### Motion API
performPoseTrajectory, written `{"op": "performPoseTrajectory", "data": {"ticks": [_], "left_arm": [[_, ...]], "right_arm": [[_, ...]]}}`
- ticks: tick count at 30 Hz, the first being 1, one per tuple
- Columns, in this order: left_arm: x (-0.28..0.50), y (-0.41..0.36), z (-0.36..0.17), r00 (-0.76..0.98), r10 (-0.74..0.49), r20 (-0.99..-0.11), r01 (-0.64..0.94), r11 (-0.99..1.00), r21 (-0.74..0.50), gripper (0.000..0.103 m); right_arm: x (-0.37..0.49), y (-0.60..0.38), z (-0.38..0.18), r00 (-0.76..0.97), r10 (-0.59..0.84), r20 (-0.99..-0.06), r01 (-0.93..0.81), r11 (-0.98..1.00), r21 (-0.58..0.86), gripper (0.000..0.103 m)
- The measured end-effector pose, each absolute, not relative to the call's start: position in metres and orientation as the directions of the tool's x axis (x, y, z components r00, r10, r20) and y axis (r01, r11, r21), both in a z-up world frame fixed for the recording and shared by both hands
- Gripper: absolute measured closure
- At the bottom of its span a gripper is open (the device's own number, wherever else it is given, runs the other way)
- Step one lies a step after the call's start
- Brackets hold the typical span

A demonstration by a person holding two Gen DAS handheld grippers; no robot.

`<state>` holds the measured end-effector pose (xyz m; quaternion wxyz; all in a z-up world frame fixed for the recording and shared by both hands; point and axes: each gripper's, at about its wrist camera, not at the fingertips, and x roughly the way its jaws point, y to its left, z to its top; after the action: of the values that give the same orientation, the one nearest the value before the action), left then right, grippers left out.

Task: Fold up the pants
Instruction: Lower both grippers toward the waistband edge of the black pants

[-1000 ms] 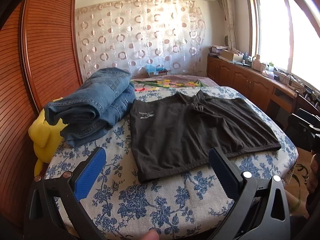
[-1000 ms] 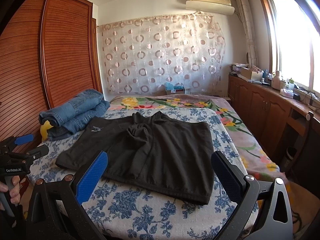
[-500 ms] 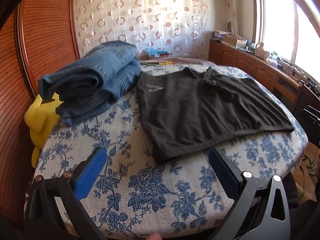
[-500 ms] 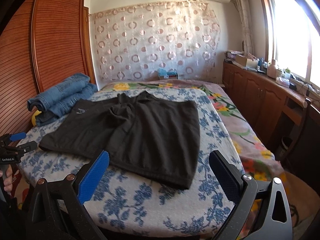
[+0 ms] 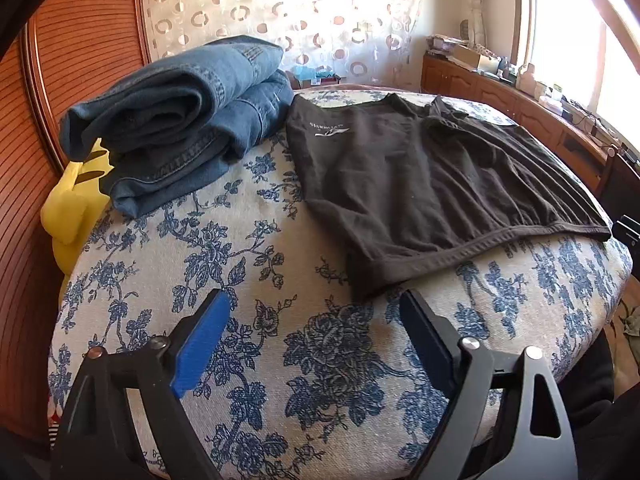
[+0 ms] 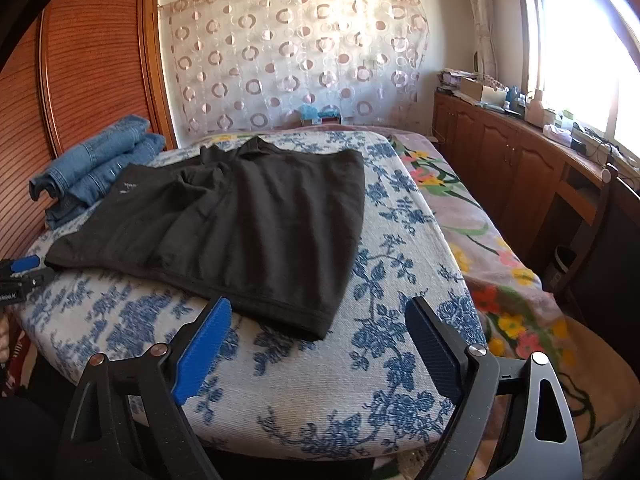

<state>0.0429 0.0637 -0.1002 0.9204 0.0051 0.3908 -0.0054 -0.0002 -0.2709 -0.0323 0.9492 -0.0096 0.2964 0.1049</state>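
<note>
Black shorts (image 5: 420,184) lie spread flat on the bed, waistband toward me, a small white logo on one leg. They also show in the right wrist view (image 6: 240,228). My left gripper (image 5: 316,320) is open and empty, hovering over the bedspread just short of the shorts' near left corner. My right gripper (image 6: 320,328) is open and empty, just short of the near right corner of the shorts. The left gripper also shows at the left edge of the right wrist view (image 6: 20,270).
Folded blue jeans (image 5: 180,116) are stacked at the left of the bed, against a yellow plush toy (image 5: 72,208). The blue floral bedspread (image 5: 280,360) covers the bed. A wooden wardrobe (image 6: 80,80) stands left, wooden cabinets (image 6: 520,160) right under the window.
Both grippers have moved forward and down toward the near edge of the shorts. Both stay open and empty.
</note>
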Motion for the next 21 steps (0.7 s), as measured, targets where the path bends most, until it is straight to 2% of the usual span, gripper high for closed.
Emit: {"op": "performPoseTrajectory", "data": {"ticks": [14, 17, 21], "left_arm": [[0.055, 0.065, -0.101, 0.695, -0.01, -0.719, 0.022, 1.0, 0.008, 0.017], [0.057, 0.064, -0.101, 0.693, -0.018, -0.721, 0.031, 1.0, 0.005, 0.022], [0.06, 0.062, -0.099, 0.694, -0.041, -0.719, 0.046, 0.999, -0.013, 0.031]], "right_arm": [[-0.007, -0.279, -0.027, 0.769, 0.156, -0.62, -0.206, 0.979, -0.009, 0.026], [-0.009, -0.28, -0.025, 0.764, 0.173, -0.622, -0.215, 0.977, 0.007, 0.033], [-0.014, -0.278, -0.02, 0.76, 0.195, -0.619, -0.234, 0.972, 0.02, 0.052]]}}
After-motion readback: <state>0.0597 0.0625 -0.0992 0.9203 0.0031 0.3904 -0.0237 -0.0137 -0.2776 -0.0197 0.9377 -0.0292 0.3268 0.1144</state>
